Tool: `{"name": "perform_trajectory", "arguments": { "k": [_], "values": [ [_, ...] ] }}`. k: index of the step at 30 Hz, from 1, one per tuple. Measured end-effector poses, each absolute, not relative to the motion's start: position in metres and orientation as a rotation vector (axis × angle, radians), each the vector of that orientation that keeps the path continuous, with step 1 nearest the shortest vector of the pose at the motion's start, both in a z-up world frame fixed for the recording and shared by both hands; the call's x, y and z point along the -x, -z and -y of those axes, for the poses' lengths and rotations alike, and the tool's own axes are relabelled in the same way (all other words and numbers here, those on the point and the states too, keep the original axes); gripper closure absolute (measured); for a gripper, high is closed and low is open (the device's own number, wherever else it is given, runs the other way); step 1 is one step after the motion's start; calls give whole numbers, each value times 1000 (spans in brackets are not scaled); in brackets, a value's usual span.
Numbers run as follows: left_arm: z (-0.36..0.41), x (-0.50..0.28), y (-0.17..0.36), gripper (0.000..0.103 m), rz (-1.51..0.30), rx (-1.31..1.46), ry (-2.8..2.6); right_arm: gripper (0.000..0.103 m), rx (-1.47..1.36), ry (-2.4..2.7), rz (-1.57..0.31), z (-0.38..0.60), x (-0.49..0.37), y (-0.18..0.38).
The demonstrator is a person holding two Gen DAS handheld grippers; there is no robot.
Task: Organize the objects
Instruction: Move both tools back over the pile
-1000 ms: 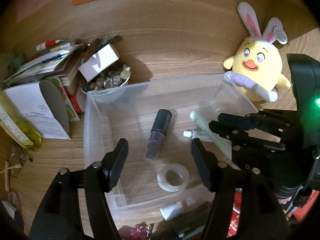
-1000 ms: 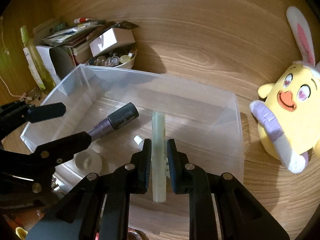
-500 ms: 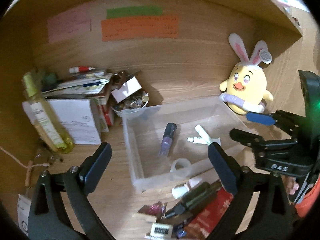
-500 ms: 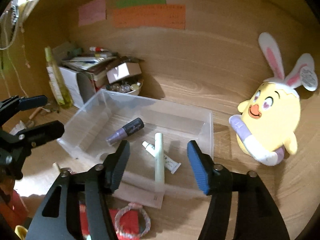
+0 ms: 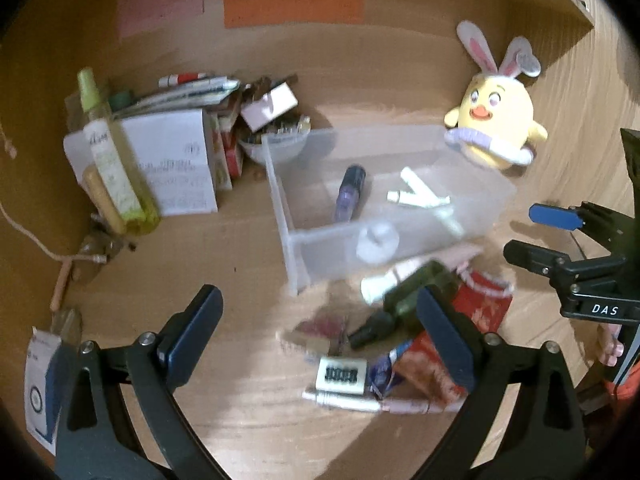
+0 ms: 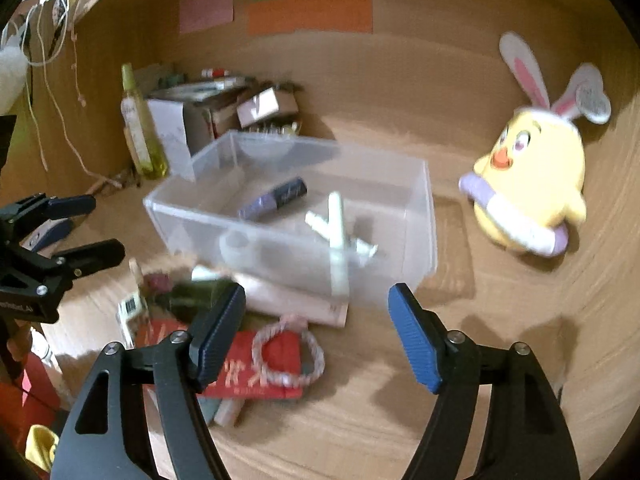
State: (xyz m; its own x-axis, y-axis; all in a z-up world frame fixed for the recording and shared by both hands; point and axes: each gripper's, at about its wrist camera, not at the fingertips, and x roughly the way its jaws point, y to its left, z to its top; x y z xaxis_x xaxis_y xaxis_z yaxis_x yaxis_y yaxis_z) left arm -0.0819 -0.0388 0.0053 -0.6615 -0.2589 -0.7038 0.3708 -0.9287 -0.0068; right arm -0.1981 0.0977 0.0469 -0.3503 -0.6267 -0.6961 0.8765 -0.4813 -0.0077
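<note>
Far left of the desk there's a tall yellow-green spray bottle (image 5: 105,148) standing upright against a white carton (image 5: 172,164), and next to those a small bowl (image 5: 276,148) stuffed with bits I can't make out.

The left gripper (image 5: 320,332) is spread wide with nothing in it, hovering over bare wood in front of the clutter.

Middle is the clear plastic bin (image 6: 416,216). In it: a purple bottle with a dark cap (image 6: 276,200), long axis running diagonal, cap toward the back right. A roll of clear tape (image 6: 238,246) lies flat near the front wall. A pale green tube (image 6: 338,240) runs front to back, crossing a small white tube (image 6: 340,234) so they make an X.

In front of the bin there's a loose pile: a dark green bottle (image 5: 404,302) on its side, neck pointing front left, a red packet (image 6: 256,364) with a pink-and-white cord loop (image 6: 288,354) on it.

The right gripper (image 6: 316,338) is wide open too, empty, above that pile.

Far right, a yellow chick plush with bunny ears (image 6: 532,184) sits upright, well clear of the bin.
</note>
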Motion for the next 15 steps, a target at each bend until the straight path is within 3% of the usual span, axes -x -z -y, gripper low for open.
{"name": "perform_trajectory", "arguments": {
  "k": [10, 11, 15],
  "values": [
    [36, 61, 33, 4, -303, -1151, 2544, 33, -955, 1876, -476, -98, 198, 1],
    [36, 59, 36, 4, -311, -1157, 2539, 35, -969, 1879, -466, -99, 201, 4],
    [39, 54, 44, 4, -348, -1163, 2535, 65, -996, 1868, -414, -102, 211, 4]
  ]
}}
